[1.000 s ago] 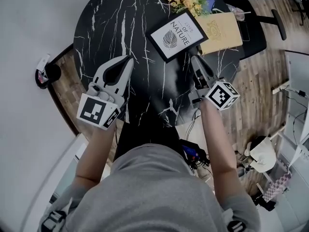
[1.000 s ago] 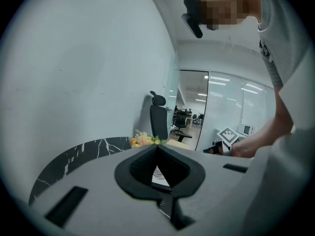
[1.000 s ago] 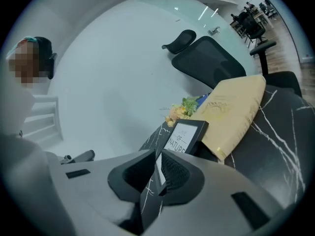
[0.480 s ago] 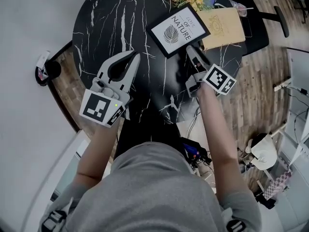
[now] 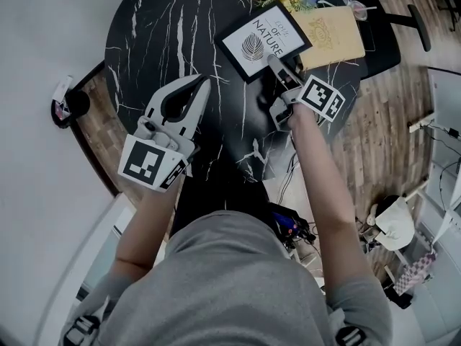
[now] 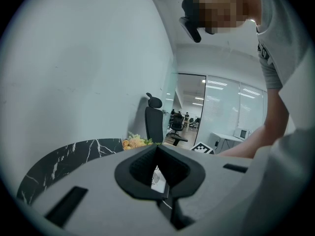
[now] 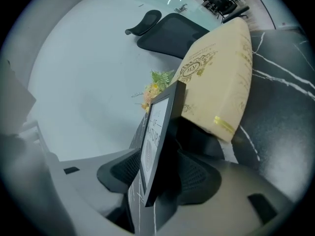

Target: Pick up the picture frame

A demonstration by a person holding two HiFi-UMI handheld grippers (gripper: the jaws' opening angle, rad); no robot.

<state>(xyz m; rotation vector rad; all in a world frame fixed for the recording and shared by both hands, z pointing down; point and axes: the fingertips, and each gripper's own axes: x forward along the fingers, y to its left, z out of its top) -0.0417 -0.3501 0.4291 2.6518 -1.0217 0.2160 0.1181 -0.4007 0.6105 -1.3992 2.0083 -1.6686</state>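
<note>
Right gripper jaws, just opened, stand apart astride the picture frame edge at tabletop 1 o'clock. Left gripper jaws are together.

The person wears a grey short-sleeved T-shirt. Both pale grey, the left gripper and right gripper carry black-and-white marker cubes behind.

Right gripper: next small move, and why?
Probably close the right gripper on the picture frame. Its jaws have just been opening and now stand wide apart, with the frame's edge between them and neither pad pressing on it, so nothing is gripped yet.
</note>
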